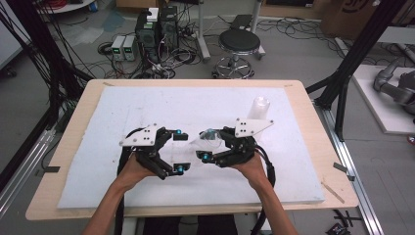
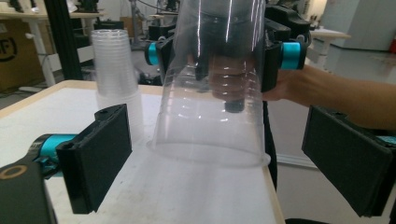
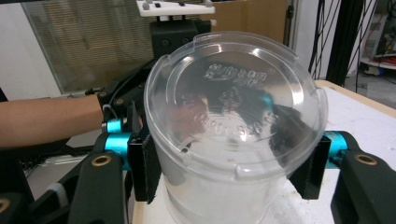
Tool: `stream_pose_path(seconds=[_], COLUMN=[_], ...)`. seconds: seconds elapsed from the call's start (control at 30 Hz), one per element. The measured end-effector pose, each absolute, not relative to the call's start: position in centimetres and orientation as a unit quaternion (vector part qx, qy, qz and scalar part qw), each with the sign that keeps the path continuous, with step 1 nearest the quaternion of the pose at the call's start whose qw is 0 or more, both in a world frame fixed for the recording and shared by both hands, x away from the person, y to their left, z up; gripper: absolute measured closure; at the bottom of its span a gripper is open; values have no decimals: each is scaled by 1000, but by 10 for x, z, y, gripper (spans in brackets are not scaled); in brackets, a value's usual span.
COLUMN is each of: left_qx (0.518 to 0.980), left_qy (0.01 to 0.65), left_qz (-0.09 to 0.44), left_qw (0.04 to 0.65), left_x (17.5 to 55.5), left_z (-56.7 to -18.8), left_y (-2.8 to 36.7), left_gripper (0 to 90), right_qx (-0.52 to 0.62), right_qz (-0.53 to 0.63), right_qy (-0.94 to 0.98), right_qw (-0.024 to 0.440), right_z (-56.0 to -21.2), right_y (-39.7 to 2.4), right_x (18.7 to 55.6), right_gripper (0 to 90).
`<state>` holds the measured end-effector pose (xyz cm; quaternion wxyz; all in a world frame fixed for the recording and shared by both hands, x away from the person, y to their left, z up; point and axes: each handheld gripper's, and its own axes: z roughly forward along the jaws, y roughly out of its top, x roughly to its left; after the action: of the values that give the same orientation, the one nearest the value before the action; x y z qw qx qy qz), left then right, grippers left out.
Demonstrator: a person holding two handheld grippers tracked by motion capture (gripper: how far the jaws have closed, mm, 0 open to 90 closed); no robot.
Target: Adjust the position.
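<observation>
While clamped between the two black jaws of the right gripper (image 1: 209, 146), clear plastic cup (image 1: 211, 138) held upside down, base toward the right gripper's camera, embossed lettering on the base visible but too faint to read. Seen in the right gripper view (image 3: 229, 163), jaw pads pressed against the cup (image 3: 233, 130) on both sides, just under the base rim. Seen in the left gripper view, same cup (image 2: 212, 84) with its wide mouth lowest and very close to the white mat (image 2: 163, 191), near the mat's front edge; whether the rim touches the mat cannot be told. Left gripper (image 1: 178, 152) spread wide open, nothing between its jaws, pads well apart on either side of the cup in the left gripper view (image 2: 224, 168) and not touching it. Both grippers near the middle of the table (image 1: 313, 122) in the high view, facing one another, left hand (image 1: 131, 169) and right hand (image 1: 252, 169) behind them, cup between the two tools. Stack of clear cups (image 1: 261, 108) standing upright on the mat (image 1: 147, 103) beyond the right gripper, toward the far right; same stack (image 2: 116, 79) behind and to the left of the held cup in the left gripper view. Beyond the table, a round black stool (image 1: 239, 43) and boxes of electronics (image 1: 156, 29) with cables on the floor.
</observation>
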<state>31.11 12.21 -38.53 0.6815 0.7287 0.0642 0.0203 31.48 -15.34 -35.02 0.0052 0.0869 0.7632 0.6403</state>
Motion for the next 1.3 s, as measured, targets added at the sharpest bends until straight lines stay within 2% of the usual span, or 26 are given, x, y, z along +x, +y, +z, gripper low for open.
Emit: stream_pose_path(seconds=[0.57,0.83,1.1,1.3], left_qx=[727,726,730,732], left_qy=[55,53,50,52], left_qz=[5,10,22,28], left_qw=[684,685,681,678], left_x=[311,311,311,310], left_z=[-388,-388,-388,-388], left_y=[101,102,103,103], left_gripper=[102,161,295,313], right_qx=[81,79,77,79], right_qz=[648,647,649,649], right_qy=[758,758,757,757], right_qw=[-5,-7,-12,-12], right_z=[-351,-352,-353,-353], right_y=[-150,-148,-148,-148], right_x=[314,313,314,314], right_gripper=[384,383,383,385])
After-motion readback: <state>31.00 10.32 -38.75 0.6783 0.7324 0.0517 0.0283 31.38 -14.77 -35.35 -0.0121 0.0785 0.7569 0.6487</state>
